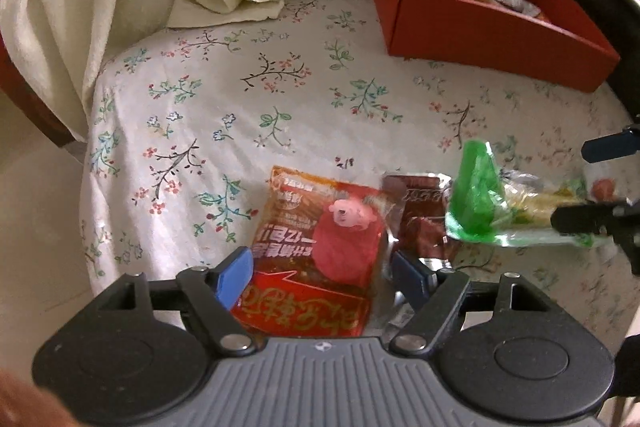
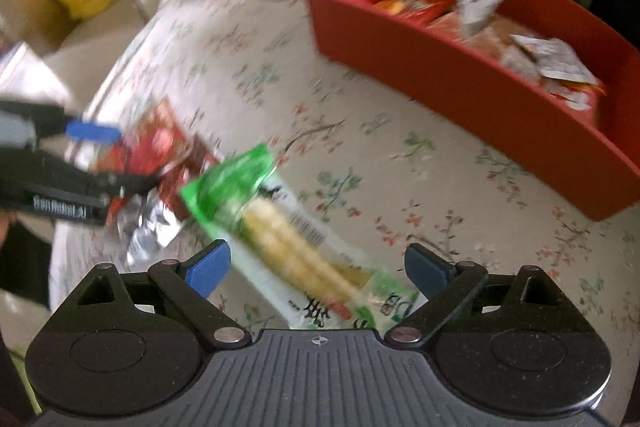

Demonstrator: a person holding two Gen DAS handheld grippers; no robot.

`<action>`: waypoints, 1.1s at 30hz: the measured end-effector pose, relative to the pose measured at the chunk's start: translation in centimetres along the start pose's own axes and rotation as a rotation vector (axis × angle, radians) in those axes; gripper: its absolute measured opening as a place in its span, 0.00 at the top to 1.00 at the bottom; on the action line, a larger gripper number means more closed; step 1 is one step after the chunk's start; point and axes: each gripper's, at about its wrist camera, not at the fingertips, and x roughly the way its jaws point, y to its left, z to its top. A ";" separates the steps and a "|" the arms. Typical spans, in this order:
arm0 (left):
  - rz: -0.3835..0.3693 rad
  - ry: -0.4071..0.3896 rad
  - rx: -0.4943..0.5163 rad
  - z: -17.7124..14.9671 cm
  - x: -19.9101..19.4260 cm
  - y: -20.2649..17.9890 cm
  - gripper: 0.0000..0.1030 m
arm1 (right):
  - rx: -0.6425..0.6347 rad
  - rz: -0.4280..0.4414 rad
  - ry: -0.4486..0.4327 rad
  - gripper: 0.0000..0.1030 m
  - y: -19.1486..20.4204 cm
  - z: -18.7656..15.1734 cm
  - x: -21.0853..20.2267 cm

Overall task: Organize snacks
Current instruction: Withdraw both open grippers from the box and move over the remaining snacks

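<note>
Left wrist view: the left gripper [image 1: 324, 277], its jaws spread, hovers over an orange-red snack packet [image 1: 316, 251] lying on the floral tablecloth [image 1: 240, 99]; a brown packet [image 1: 420, 219] lies just beside it. The right gripper [image 1: 592, 183] stands at the frame's right edge around a green packet [image 1: 484, 203]. A red box [image 1: 492, 27] at the far side already holds several wrapped snacks.

Right wrist view (motion-blurred): the right gripper's jaws stand apart, with the green packet between them; whether either pad touches it cannot be told. The red box lies beyond.

Judged progress: partly done; at least three packets remain outside the box.
</note>
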 end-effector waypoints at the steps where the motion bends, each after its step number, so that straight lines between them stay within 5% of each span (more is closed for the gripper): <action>1: 0.000 -0.010 0.003 -0.1 0.0 0.0 0.35 | -0.025 -0.004 0.008 0.06 0.4 0.0 0.3; 7: -0.045 -0.068 -0.020 -0.2 -1.1 1.1 0.56 | -0.097 0.000 0.026 0.06 1.3 0.9 1.9; 8: -0.070 -0.076 -0.024 -0.2 -1.4 1.3 0.67 | -0.105 0.000 0.032 0.06 1.5 0.9 2.2; 12: -0.087 -0.075 -0.025 -0.5 -1.6 1.6 0.72 | -0.138 -0.010 0.044 0.02 2.1 1.3 3.2; 15: -0.112 -0.072 -0.037 -0.6 -1.3 2.3 0.68 | -0.176 -0.036 0.050 0.00 2.9 1.3 3.8; 18: -0.136 -0.069 -0.042 -0.6 -1.3 2.7 0.47 | -0.192 -0.047 0.039 0.00 3.2 1.2 4.0; 21: -0.069 -0.067 -0.035 -0.7 -1.2 3.0 0.31 | -0.199 -0.038 0.029 0.00 3.0 1.1 3.9; 24: -0.054 -0.008 -0.058 -1.0 0.1 3.5 0.26 | -0.214 -0.031 -0.002 0.00 2.8 0.8 4.0; 28: 0.008 -0.030 0.008 -1.1 0.5 2.2 0.25 | -0.190 -0.043 -0.008 0.00 2.8 0.7 3.6; 30: 0.018 -0.038 0.025 -1.0 0.4 1.8 0.33 | -0.177 -0.054 -0.006 0.02 2.8 0.5 3.3; 33: 0.005 -0.042 -0.014 -0.7 0.1 2.2 0.41 | -0.161 -0.057 -0.013 0.22 2.8 0.3 2.4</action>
